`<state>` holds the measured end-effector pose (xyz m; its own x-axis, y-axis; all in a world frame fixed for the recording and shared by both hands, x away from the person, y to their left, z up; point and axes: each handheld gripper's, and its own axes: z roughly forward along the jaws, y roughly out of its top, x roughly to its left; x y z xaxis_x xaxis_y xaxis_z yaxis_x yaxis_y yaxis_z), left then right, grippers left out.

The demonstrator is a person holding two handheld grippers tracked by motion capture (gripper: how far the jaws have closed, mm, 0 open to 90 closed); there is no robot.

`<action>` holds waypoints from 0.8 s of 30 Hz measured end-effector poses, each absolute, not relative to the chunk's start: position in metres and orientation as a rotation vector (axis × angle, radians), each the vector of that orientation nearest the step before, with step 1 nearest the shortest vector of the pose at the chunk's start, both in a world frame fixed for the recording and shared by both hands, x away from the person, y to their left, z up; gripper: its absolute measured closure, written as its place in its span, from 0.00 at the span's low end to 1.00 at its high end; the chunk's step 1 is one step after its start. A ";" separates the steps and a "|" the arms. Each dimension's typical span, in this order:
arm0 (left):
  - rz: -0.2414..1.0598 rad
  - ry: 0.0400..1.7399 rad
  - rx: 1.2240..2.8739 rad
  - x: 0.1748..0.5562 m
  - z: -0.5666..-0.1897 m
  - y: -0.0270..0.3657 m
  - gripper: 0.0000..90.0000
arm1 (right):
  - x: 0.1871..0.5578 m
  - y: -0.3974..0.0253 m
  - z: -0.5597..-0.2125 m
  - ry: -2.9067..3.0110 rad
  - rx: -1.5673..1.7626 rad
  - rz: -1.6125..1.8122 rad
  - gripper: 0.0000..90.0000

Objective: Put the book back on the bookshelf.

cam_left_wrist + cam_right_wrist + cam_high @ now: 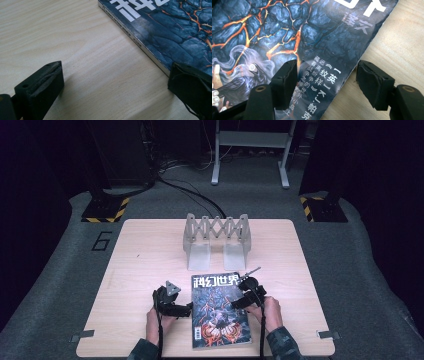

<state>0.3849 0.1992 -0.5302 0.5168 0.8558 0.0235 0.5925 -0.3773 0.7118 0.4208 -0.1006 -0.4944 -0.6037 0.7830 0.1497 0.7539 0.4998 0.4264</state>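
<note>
A magazine (218, 310) with a dark blue and orange lava cover lies flat on the wooden table (135, 265), near its front edge. My left gripper (186, 309) stands open at the magazine's left edge; its spine (140, 45) runs past the right-hand jaw, and bare wood lies between the jaws (112, 87). My right gripper (239, 303) is open at the magazine's right edge, with one jaw over the cover (287, 37) and the other over the table beside it. The cover's edge (352, 72) lies between those jaws, midpoint (327, 77).
A grey expandable rack (217, 240) with two flat feet stands behind the magazine at the table's middle back. A person's hands (272, 312) hold both grippers from the front edge. Bare wood spreads to the left and right.
</note>
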 end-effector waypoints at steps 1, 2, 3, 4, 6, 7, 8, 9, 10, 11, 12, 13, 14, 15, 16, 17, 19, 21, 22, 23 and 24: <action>0.521 1.173 2.109 0.385 -0.530 0.199 0.00 | 0.421 -0.102 -0.494 2.663 1.378 0.724 0.38; 0.523 1.174 2.109 0.385 -0.530 0.199 0.00 | 0.422 -0.103 -0.494 2.666 1.388 0.737 0.39; 0.522 1.170 2.111 0.385 -0.530 0.199 0.00 | 0.422 -0.105 -0.495 2.664 1.394 0.764 0.40; 0.521 1.174 2.107 0.385 -0.530 0.199 0.00 | 0.423 -0.108 -0.495 2.664 1.403 0.791 0.40; 0.522 1.168 2.112 0.385 -0.530 0.200 0.00 | 0.423 -0.113 -0.496 2.657 1.433 0.849 0.41; 0.522 1.169 2.112 0.385 -0.530 0.200 0.00 | 0.423 -0.116 -0.496 2.665 1.426 0.867 0.41; 0.522 1.169 2.112 0.385 -0.530 0.200 0.00 | 0.423 -0.119 -0.497 2.661 1.421 0.900 0.42; 0.521 1.172 2.109 0.385 -0.530 0.199 0.00 | 0.423 -0.121 -0.497 2.658 1.436 0.929 0.43; 0.522 1.168 2.113 0.385 -0.530 0.200 0.00 | 0.422 -0.124 -0.496 2.657 1.436 0.965 0.45; 0.522 1.169 2.111 0.385 -0.530 0.199 0.00 | 0.422 -0.126 -0.495 2.658 1.430 1.011 0.46; 0.522 1.173 2.108 0.385 -0.530 0.199 0.00 | 0.421 -0.128 -0.494 2.660 1.415 1.033 0.46; 0.525 1.170 2.115 0.385 -0.530 0.200 0.01 | 0.421 -0.128 -0.493 2.651 1.413 1.063 0.46; 0.525 1.170 2.114 0.385 -0.530 0.200 0.01 | 0.421 -0.129 -0.492 2.654 1.400 1.077 0.46; 0.525 1.171 2.113 0.385 -0.530 0.199 0.01 | 0.421 -0.130 -0.492 2.647 1.396 1.104 0.46; 0.525 1.170 2.114 0.385 -0.530 0.199 0.01 | 0.421 -0.130 -0.491 2.651 1.401 1.117 0.46; 0.519 1.169 2.117 0.385 -0.530 0.200 0.01 | 0.420 -0.130 -0.491 2.642 1.398 1.126 0.46; 0.525 1.171 2.113 0.385 -0.530 0.199 0.01 | 0.420 -0.131 -0.491 2.638 1.387 1.157 0.47; 0.525 1.170 2.113 0.385 -0.530 0.199 0.01 | 0.420 -0.131 -0.489 2.627 1.400 1.188 0.47; 0.524 1.171 2.112 0.385 -0.530 0.199 0.01 | 0.420 -0.132 -0.489 2.620 1.390 1.220 0.47; 0.525 1.170 2.113 0.385 -0.530 0.199 0.01 | 0.421 -0.132 -0.488 2.610 1.401 1.231 0.47; 0.524 1.170 2.114 0.385 -0.530 0.200 0.01 | 0.422 -0.133 -0.488 2.603 1.403 1.262 0.47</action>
<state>0.3848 0.1995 -0.5297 0.5203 0.8534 0.0301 0.5904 -0.3849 0.7094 0.4224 -0.1326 -0.4878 -0.6168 0.6770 0.4015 0.7346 0.3120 0.6024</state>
